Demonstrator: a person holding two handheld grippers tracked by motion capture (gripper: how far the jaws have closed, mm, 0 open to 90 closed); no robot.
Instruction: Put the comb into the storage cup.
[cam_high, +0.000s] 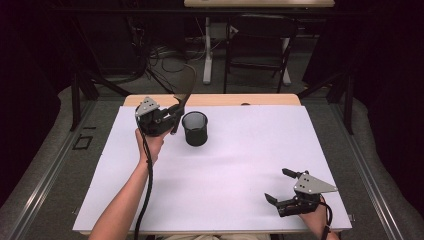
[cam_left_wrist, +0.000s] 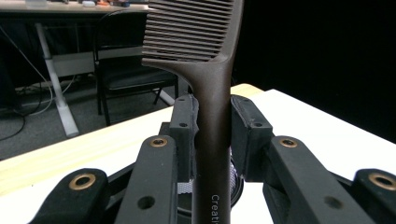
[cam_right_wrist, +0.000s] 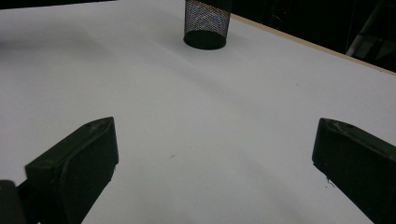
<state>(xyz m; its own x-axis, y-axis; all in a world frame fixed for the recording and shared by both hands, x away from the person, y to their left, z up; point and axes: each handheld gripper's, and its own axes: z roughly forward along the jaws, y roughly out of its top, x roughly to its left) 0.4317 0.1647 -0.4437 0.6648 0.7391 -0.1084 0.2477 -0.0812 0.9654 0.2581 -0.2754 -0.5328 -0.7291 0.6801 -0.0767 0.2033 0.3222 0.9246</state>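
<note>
While the left gripper (cam_high: 176, 116) clamps a brown comb (cam_left_wrist: 212, 107) by its handle, printed "Creati" where cut off, teeth up, just beside the mesh cup (cam_high: 194, 128), the right gripper (cam_high: 280, 186) rests spread wide, holding nothing, well apart.

Each gripper is built of matte black parts and topped by a grey three-cornered plate dotted with small holes. A black cable is trailed from the left gripper (cam_high: 172, 114) along the bare forearm. Brass-ringed pivot holes and dark screws are seen on its jaw links. Blunt, wedge-shaped black jaws are carried by the right gripper (cam_high: 279, 186); a dark wristband is worn.
</note>
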